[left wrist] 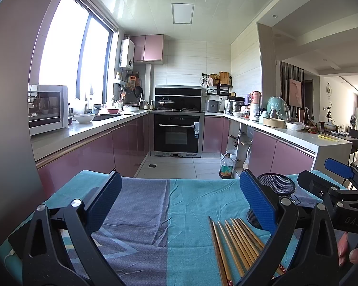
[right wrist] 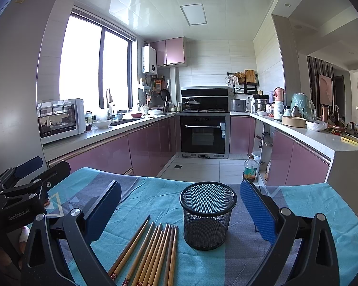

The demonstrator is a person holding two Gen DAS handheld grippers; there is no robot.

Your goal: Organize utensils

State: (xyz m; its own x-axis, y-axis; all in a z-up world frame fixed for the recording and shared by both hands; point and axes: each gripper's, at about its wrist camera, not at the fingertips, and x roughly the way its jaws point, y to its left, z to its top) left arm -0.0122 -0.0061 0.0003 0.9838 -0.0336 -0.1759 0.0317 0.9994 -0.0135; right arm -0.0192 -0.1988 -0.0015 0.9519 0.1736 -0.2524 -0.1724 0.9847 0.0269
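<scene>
Several wooden chopsticks (right wrist: 152, 252) lie side by side on the blue cloth (right wrist: 155, 200). They also show in the left wrist view (left wrist: 236, 245). A black mesh cup (right wrist: 207, 214) stands upright and empty just right of them, partly hidden behind my left finger in the left wrist view (left wrist: 276, 186). My right gripper (right wrist: 179, 209) is open and empty, above the chopsticks and cup. My left gripper (left wrist: 179, 200) is open and empty over bare cloth, left of the chopsticks. Each gripper shows at the edge of the other's view.
The cloth covers a table (left wrist: 140, 214) facing a kitchen with pink cabinets (right wrist: 148, 147), an oven (right wrist: 202, 133) and counters on both sides. An oil bottle (right wrist: 250, 168) stands on the floor beyond the table's far edge.
</scene>
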